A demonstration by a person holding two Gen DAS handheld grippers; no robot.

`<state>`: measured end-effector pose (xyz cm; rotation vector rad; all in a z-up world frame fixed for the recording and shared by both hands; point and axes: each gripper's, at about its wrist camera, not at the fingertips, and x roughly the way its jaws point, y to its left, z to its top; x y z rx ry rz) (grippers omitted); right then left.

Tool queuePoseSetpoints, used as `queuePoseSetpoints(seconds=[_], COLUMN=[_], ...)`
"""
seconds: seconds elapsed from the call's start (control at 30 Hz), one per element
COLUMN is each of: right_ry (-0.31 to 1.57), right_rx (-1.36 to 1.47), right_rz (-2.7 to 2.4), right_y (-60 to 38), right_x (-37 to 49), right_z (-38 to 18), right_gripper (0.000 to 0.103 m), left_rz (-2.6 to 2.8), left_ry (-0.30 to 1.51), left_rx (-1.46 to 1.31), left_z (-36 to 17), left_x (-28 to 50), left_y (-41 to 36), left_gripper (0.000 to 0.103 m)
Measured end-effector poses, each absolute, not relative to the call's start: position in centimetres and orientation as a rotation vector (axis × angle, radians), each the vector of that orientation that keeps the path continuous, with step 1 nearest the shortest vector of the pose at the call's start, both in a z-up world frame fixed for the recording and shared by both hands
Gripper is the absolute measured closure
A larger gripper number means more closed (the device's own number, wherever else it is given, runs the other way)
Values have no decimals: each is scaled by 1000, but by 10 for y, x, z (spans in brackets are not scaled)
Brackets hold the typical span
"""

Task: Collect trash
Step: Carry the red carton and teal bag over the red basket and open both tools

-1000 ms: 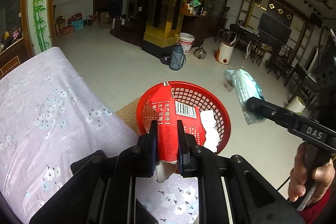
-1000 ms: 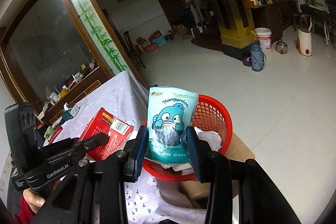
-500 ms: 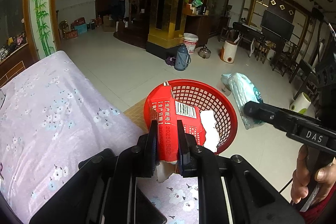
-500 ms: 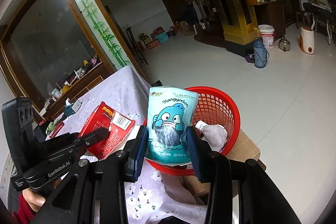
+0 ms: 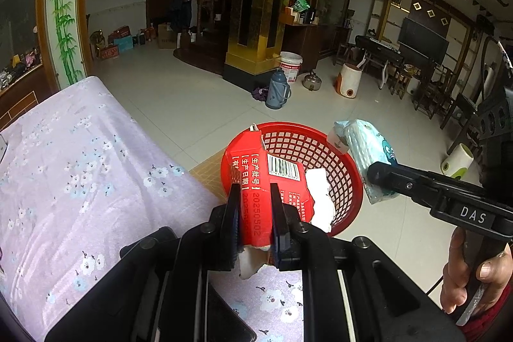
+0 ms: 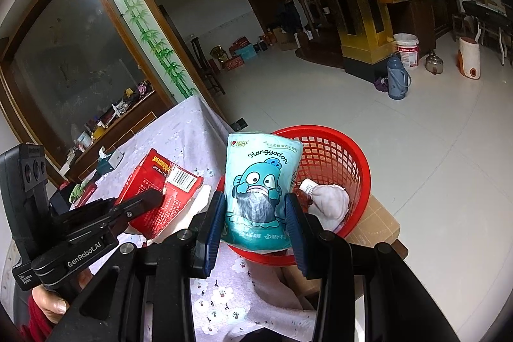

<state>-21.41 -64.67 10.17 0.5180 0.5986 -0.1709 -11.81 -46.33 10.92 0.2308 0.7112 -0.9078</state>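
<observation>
Two pieces of rubbish hang near a round red plastic lattice basket point(image 5: 340, 156), apparently poised for dropping. The left gripper point(image 5: 255, 220) pinches a flattened red cardboard carton point(image 5: 256, 169), barcode and the digits "20250502" showing, above the basket's near rim. The right gripper point(image 6: 255, 213) clamps a teal plastic tissue pack point(image 6: 259, 181) lettered "Hangyodon" by the rim; crumpled white paper point(image 6: 332, 201) lies inside. "GenRobot.AI" and "DAS" mark the handles. The basket sits on a brown cardboard box point(image 6: 375, 220) beside the lilac floral-cloth table point(image 5: 80, 169).
</observation>
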Motion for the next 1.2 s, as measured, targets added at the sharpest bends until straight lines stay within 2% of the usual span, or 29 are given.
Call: queuePoseSetpoints(seconds=[0.9,1.2], right_ry=[610,618], right_rx=[512,518], right_rz=[-164,-184], right_y=[-641,-648], right_x=[-209,-205], right_z=[97,98], right_gripper=[61,61], left_rz=[-888,-905], left_ry=[739,748], left_rx=[188,211], left_z=[98,96], left_x=[-107,-103], left_y=[-452,-480], left_gripper=[88,88])
